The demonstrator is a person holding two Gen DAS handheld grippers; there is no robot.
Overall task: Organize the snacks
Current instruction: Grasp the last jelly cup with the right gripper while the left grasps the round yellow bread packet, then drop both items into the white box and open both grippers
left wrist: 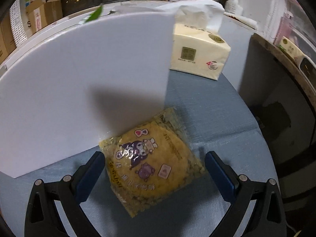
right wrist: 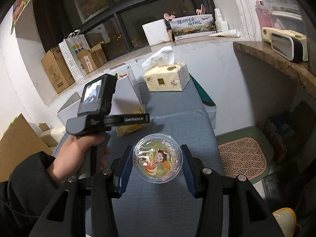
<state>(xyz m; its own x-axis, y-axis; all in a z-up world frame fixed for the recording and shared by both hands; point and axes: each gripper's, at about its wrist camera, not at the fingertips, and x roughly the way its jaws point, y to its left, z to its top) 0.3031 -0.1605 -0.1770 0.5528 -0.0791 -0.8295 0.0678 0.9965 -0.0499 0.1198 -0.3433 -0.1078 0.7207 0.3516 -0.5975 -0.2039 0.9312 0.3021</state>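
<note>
1. The white box [left wrist: 83, 90] stands on the blue-grey table [left wrist: 197, 102]; its near wall rises just behind the yellow snack packet [left wrist: 152, 162], which touches the box's lower edge.
2. The tissue pack [left wrist: 199, 57] sits at the box's far right corner, clear of the packet.
3. The left gripper [left wrist: 155, 167] hangs spread wide, its fingers on either side of the packet, pressing nothing.
4. The right gripper [right wrist: 156, 169] is likewise released, straddling the jelly cup [right wrist: 157, 158], which lies nearer than the box, on the table.
5. Counted: one packet, one cup, one box, one tissue pack.
</note>
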